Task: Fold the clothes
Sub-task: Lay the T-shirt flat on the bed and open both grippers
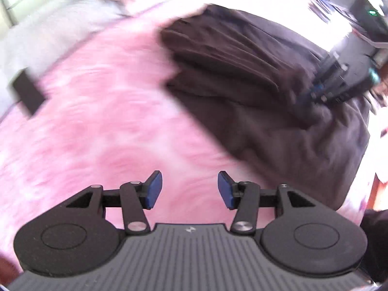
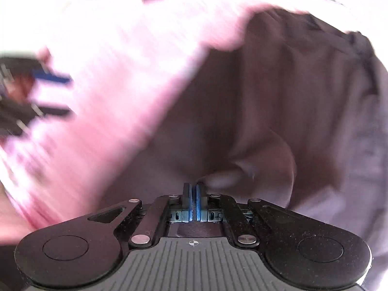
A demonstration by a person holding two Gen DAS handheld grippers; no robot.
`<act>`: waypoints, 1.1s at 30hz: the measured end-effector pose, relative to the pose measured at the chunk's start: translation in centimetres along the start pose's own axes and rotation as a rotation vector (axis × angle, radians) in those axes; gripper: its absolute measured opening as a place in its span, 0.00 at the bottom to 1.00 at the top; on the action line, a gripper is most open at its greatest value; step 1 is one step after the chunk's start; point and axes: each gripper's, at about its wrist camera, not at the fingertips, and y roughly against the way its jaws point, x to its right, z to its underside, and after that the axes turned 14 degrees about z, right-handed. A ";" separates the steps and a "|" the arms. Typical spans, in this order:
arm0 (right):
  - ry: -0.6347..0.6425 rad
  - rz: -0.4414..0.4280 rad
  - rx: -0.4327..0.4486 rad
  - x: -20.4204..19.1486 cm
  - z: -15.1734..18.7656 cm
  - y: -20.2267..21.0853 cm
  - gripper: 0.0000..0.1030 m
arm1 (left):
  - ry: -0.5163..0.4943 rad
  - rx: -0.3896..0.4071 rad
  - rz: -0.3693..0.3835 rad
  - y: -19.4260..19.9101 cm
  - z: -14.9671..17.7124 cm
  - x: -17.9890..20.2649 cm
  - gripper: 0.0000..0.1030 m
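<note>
Cloth, a crumpled dark brown garment (image 1: pixel 254 77) on fuzzy pink bedding (image 1: pixel 97 121), is slipping risk: my right gripper (image 2: pixel 194 194) is pinching closed at its fold while my left gripper (image 1: pixel 189 189) is hanging half-open, empty.

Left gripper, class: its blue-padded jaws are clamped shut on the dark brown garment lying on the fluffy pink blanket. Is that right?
Not quite. The left wrist view shows the left gripper with jaws apart and empty over the fluffy pink blanket; the dark brown garment does lie on that blanket.
</note>
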 end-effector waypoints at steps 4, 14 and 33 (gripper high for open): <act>-0.119 -0.251 0.155 -9.0 -8.5 3.1 0.02 | 0.112 0.031 -0.138 6.5 3.8 -4.9 0.45; -0.209 -0.320 0.210 -14.6 -14.0 2.2 0.73 | 0.285 -0.016 -0.174 7.8 9.7 -6.7 0.45; -0.453 0.459 -0.085 28.9 15.1 7.8 0.05 | 0.138 -0.240 0.069 -9.8 1.3 14.0 0.45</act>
